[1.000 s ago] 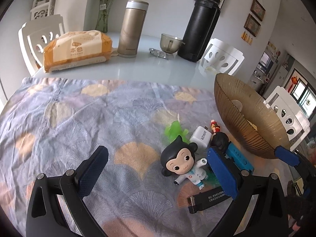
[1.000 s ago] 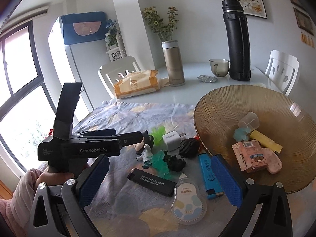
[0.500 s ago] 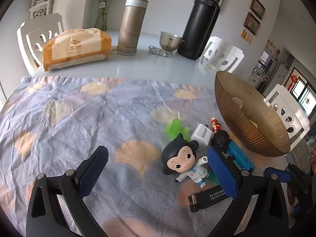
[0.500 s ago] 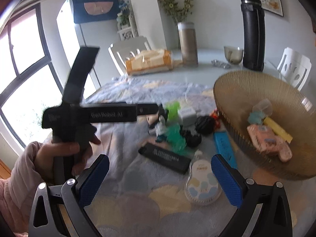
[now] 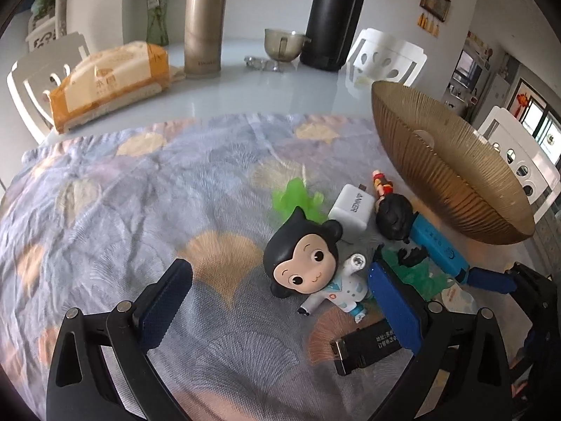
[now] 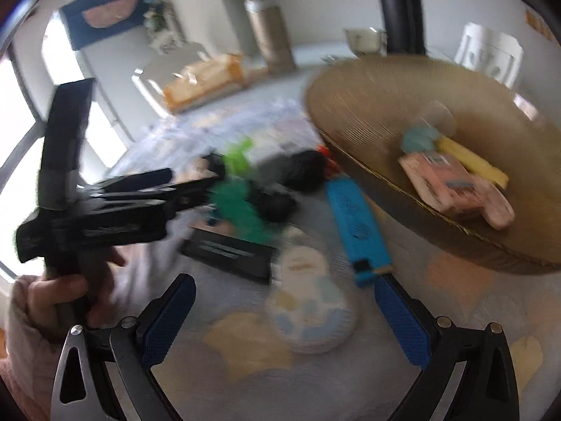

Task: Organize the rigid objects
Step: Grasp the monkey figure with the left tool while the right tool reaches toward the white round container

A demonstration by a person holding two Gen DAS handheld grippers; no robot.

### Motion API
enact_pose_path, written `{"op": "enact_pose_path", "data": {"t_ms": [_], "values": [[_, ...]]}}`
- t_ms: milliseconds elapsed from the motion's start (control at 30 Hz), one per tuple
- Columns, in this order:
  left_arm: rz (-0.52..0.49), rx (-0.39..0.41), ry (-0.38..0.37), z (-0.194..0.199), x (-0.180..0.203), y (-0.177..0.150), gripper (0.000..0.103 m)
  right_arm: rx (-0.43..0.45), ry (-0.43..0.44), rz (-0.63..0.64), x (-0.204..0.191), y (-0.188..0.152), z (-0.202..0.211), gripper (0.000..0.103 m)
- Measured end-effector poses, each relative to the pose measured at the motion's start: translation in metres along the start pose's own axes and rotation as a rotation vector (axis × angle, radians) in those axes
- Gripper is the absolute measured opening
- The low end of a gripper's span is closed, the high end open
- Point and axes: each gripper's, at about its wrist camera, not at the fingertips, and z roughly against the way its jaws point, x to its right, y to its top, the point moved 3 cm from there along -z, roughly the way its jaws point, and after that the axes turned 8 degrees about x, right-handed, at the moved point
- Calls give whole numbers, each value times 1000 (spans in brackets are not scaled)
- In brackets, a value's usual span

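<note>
A monkey figurine [image 5: 308, 263] lies on the patterned cloth between the open fingers of my left gripper [image 5: 280, 301], nearer the right one. Around it lie a white charger [image 5: 350, 210], a dark-haired doll [image 5: 394, 215], a blue lighter [image 5: 438, 249], green toys [image 5: 294, 200] and a black stick [image 5: 364, 345]. A gold bowl [image 5: 448, 175] stands at the right. My right gripper [image 6: 284, 315] is open and empty above a white round tape dispenser [image 6: 308, 312]. The blurred right wrist view shows the blue lighter [image 6: 357, 221], the black stick [image 6: 228, 252] and the bowl [image 6: 385, 112] holding pink, yellow and teal items.
At the back of the table stand a tissue pack [image 5: 108, 84], a gold flask [image 5: 203, 24], a black flask [image 5: 333, 17] and a glass cup [image 5: 282, 44]. White chairs [image 5: 385, 56] surround the table. The hand with the left gripper [image 6: 105, 210] is at left in the right wrist view.
My left gripper has moved forward toward the monkey figurine. My right gripper has dropped and closed in on the tape dispenser and lighter, its view now blurred by motion.
</note>
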Motion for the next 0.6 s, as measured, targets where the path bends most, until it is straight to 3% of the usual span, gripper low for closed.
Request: {"op": "enact_pose_path", "data": {"t_ms": [100,233,267,367,533,600], "values": [[33,-7,-5,-4,-4,2,102,-7,-53,64,-5,0,-4,96],[14,-20,39,-10,0,3,102,4,-84,108,-10,1,-2,68],[-7,-29,58,-12,3,2,103,8,-82,102,-9,2,-1,67],[-39,-43,87,-17,9,3,103,30,-48,53,-2,2,4,48],[-49,-47,93,-17,9,3,102,51,31,-41,9,4,7,47],[-44,-24,75,-13,9,4,81,56,41,-45,8,5,8,47]]}}
